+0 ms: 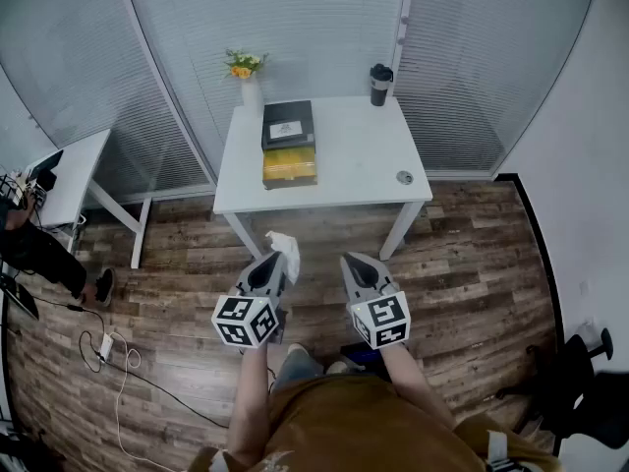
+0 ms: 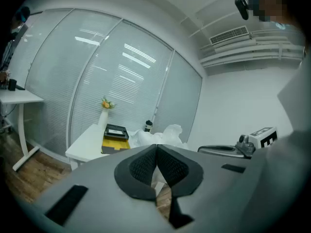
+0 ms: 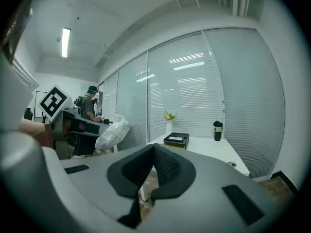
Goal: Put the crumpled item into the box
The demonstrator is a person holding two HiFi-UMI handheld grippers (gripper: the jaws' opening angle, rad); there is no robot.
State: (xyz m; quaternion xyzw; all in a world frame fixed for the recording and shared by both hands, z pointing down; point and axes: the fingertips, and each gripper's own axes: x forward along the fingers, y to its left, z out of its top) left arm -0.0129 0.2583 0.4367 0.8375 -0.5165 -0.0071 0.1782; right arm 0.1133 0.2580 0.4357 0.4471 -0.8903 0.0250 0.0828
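Head view first: the crumpled white item (image 1: 283,247) is held at the tips of the left gripper (image 1: 279,262), out over the wooden floor (image 1: 472,264) and well short of the white table (image 1: 364,165). In the left gripper view the pads are seen pressed together, with the white crumple pinched between them and bulging out beyond. The right gripper (image 1: 353,262) is held alongside, and in its own view its jaws are closed on nothing. The carry is judged to be the step in hand: the grasp is made, the delivery not yet done. On the table a black box (image 1: 288,123) is stacked on a yellow box (image 1: 290,167). The black one looks lidded from above, though that cannot be settled. Next, the item must be brought forward over the table, and a lid may have to be lifted by the free right gripper before release.
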